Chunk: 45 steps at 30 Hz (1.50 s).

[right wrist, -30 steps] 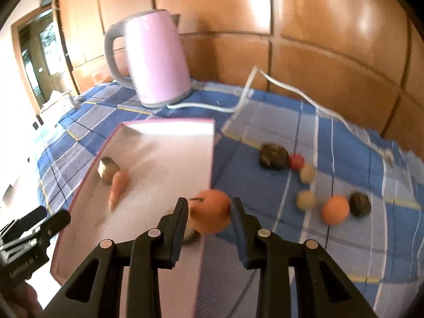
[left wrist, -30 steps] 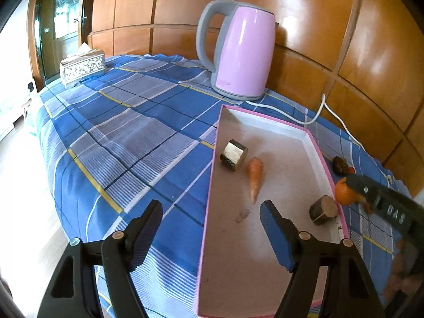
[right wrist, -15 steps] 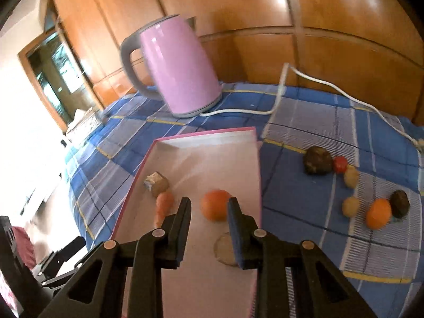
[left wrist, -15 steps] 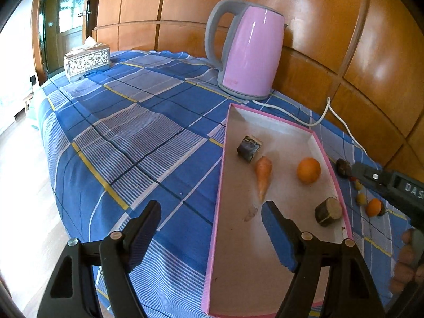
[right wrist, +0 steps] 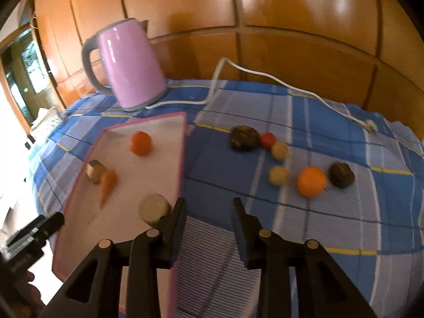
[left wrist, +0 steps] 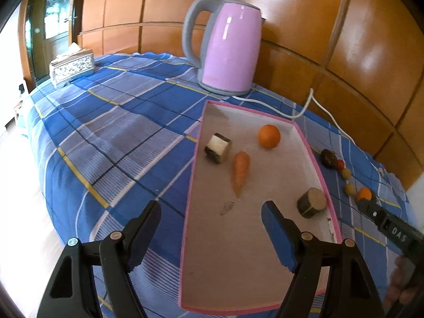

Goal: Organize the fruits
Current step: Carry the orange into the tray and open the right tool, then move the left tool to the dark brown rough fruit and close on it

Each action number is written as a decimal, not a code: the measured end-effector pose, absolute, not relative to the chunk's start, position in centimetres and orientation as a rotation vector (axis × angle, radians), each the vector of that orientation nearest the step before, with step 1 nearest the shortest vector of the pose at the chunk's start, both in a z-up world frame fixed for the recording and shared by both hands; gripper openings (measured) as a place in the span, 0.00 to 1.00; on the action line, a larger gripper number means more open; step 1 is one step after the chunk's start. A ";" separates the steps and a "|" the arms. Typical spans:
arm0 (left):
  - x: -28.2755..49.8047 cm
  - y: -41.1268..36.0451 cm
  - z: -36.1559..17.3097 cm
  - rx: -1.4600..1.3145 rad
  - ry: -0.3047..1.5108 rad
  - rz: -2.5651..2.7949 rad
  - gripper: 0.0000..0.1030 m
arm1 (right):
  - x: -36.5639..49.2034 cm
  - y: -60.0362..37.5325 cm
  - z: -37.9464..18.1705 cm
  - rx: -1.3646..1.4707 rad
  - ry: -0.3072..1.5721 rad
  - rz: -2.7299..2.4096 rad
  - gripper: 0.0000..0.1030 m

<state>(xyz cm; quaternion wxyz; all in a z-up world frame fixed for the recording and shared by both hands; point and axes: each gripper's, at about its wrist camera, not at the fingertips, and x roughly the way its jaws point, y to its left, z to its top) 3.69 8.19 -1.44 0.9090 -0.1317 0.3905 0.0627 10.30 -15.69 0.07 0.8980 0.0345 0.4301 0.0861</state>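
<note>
Orange [right wrist: 140, 143] in tray [right wrist: 169, 122], beyond empty right hand-held gripper [right wrist: 209, 212].

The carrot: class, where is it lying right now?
In the left wrist view the carrot lies inside the pink-rimmed tray, between the white-faced block on its left and the orange behind it.

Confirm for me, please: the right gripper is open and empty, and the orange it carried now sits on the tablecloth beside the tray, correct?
Not quite. The right gripper is open and empty, but that orange sits inside the pink-rimmed tray, near its far end, not on the tablecloth. The left wrist view shows it. The orange on the tablecloth is another one.
</note>
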 end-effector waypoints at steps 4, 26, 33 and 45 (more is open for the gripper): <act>4.0 6.5 -0.8 -0.233 0.800 0.068 0.76 | 9.2 -18.0 -0.6 0.093 0.901 0.109 0.35; 15.0 -6.5 1.4 -0.004 0.911 -0.327 0.45 | 6.7 -27.4 -1.7 0.160 0.884 -0.125 0.35; 20.2 -9.7 -0.6 0.097 0.990 -0.381 0.52 | 6.6 -28.6 -1.1 0.160 0.860 -0.122 0.35; 26.4 -13.8 -4.2 0.266 1.076 -0.403 0.64 | 7.3 -30.8 -1.7 0.208 0.877 -0.131 0.36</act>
